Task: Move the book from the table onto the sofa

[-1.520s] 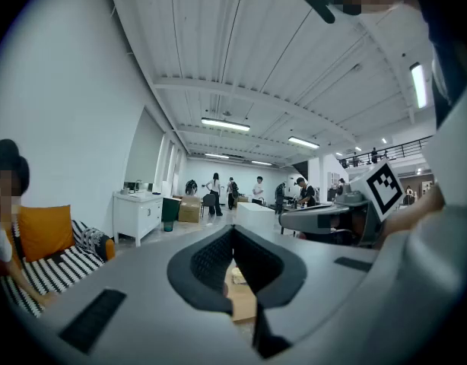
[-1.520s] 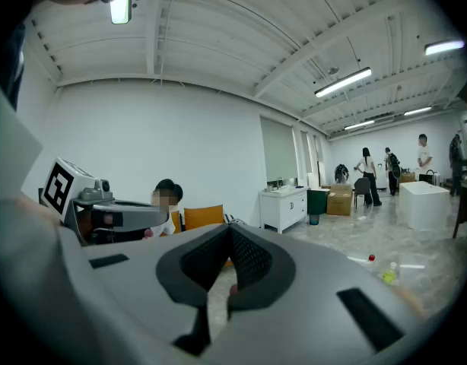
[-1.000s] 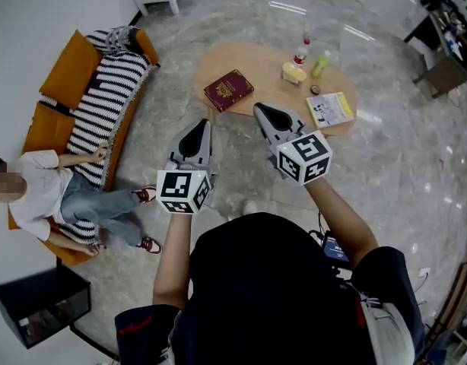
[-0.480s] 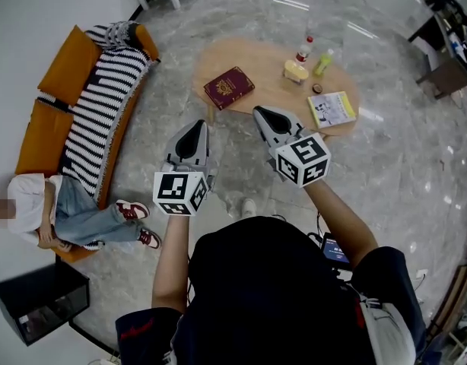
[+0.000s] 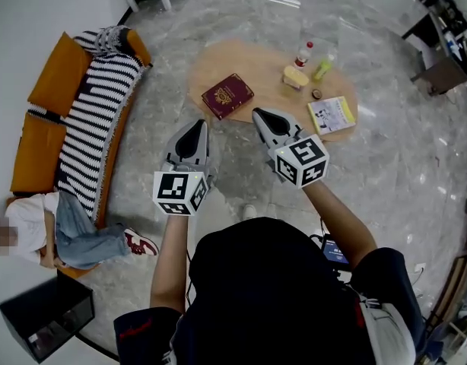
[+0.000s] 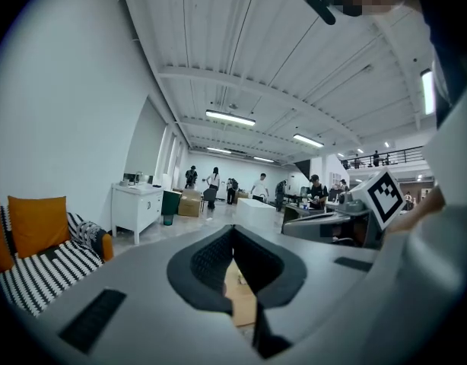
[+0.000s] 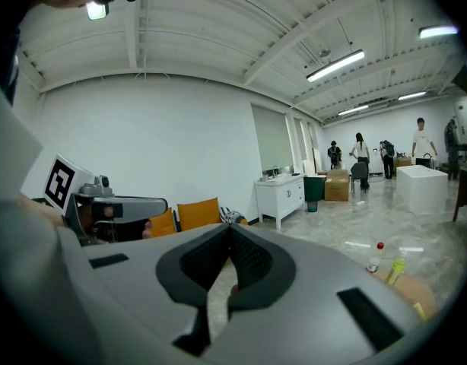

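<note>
Book, dark red, lies flat on the left part of the wooden table, untouched; left gripper hovers over the floor just short of the table's near edge, jaws pressed together on nothing; right gripper is beside it, tip at the table's near rim, jaws likewise closed and empty; orange sofa with a striped blanket stands well to the left; a person sits at its near end; bottles and a yellow booklet occupy the table's right side.
</note>
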